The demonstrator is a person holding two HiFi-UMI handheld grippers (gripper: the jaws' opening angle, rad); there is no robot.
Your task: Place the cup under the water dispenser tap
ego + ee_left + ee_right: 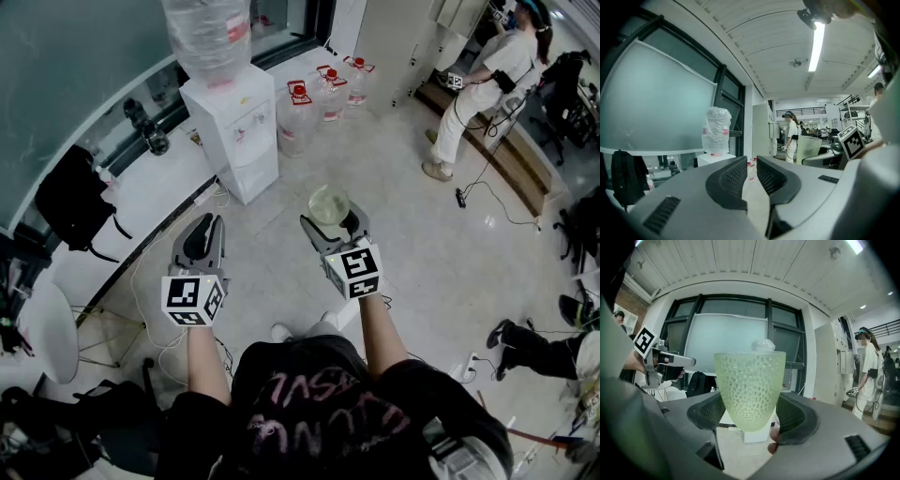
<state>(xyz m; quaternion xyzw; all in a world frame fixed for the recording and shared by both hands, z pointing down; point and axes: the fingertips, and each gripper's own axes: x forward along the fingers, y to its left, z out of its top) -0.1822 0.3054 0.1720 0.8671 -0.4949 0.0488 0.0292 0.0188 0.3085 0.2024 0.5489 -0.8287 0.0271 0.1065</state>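
My right gripper [333, 225] is shut on a pale green dimpled cup [329, 203], held upright above the floor. In the right gripper view the cup [750, 390] fills the gap between the pads of that gripper [750, 414]. The white water dispenser [230, 122], with a clear bottle [208, 33] on top, stands ahead and to the left, well apart from the cup. Its base [757, 434] shows behind the cup. My left gripper [202, 239] hangs beside the right one; its jaws [751, 176] stand almost together with nothing between them. The dispenser bottle [716, 131] lies ahead of it.
Several water jugs with red caps [323, 89] stand right of the dispenser. A person in white [478, 84] stands at the far right by a low bench. A black bag [70, 197] and a white chair [47, 333] are at the left, with cables on the floor.
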